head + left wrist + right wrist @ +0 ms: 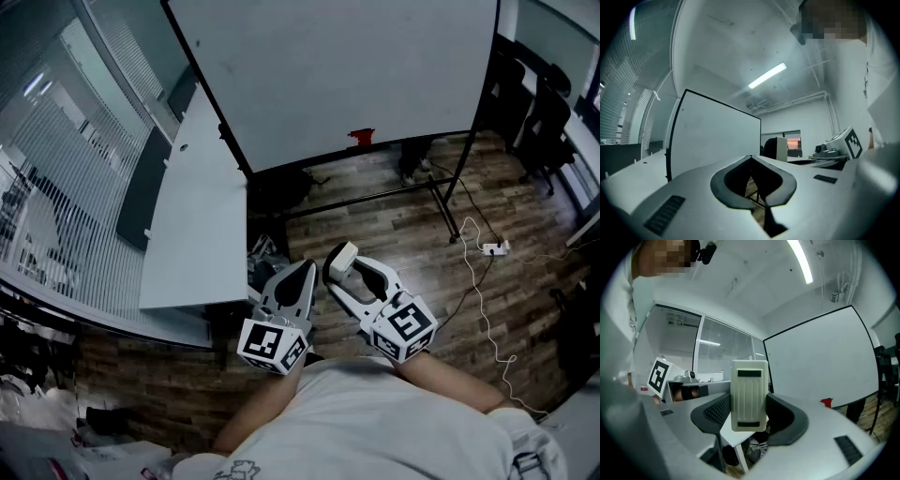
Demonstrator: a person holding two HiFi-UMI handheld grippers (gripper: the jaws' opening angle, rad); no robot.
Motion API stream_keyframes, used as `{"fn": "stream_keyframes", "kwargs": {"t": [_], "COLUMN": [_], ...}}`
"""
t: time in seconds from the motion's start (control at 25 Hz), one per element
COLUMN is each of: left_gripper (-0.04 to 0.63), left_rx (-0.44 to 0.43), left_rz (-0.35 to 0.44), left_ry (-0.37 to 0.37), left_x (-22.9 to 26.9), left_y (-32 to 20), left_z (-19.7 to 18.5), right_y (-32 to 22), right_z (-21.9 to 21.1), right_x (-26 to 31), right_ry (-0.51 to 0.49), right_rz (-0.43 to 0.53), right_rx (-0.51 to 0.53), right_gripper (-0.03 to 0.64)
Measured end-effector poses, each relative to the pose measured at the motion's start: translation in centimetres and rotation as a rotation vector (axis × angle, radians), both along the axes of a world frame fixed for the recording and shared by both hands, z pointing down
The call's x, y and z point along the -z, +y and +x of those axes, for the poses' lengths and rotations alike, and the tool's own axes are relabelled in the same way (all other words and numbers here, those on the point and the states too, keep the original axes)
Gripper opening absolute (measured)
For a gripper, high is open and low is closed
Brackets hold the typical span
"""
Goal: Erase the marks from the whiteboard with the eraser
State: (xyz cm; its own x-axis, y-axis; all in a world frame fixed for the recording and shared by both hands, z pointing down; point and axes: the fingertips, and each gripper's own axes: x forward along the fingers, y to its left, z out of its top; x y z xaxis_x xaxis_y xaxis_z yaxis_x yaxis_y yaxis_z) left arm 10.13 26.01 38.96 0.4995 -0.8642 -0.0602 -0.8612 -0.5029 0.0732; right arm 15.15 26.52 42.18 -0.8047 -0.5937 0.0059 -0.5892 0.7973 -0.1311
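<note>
The whiteboard (328,66) stands ahead on a black frame, and its surface looks almost bare, with only faint smudges. A small red object (360,137) sits on its bottom ledge. My right gripper (356,268) is held low near my body, shut on a cream ribbed eraser (342,255) that sticks up between the jaws. In the right gripper view the eraser (749,394) fills the centre, with the whiteboard (820,362) well beyond it. My left gripper (304,272) is beside the right one, jaws together and holding nothing (751,161). Both are far from the board.
A long white table (202,216) runs along the left of the whiteboard, with glass walls and blinds behind it. A white cable and power strip (494,248) lie on the wooden floor at right. Dark chairs (544,122) stand at the far right.
</note>
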Motion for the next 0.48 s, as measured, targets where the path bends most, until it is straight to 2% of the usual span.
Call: {"fn": "stream_keyframes", "kwargs": {"t": [0.48], "left_gripper": [0.008], "left_rx": [-0.015], "left_rz": [-0.028], "left_ry": [0.009], "left_x": [-1.3], "left_y": [-0.4], "left_z": [-0.6], "right_y": [-0.2], "right_z": [-0.6], "right_x": [-1.3], "right_ry": [0.007], "right_rz": [-0.031], "right_rx": [-0.001], "right_gripper": [0.244]}}
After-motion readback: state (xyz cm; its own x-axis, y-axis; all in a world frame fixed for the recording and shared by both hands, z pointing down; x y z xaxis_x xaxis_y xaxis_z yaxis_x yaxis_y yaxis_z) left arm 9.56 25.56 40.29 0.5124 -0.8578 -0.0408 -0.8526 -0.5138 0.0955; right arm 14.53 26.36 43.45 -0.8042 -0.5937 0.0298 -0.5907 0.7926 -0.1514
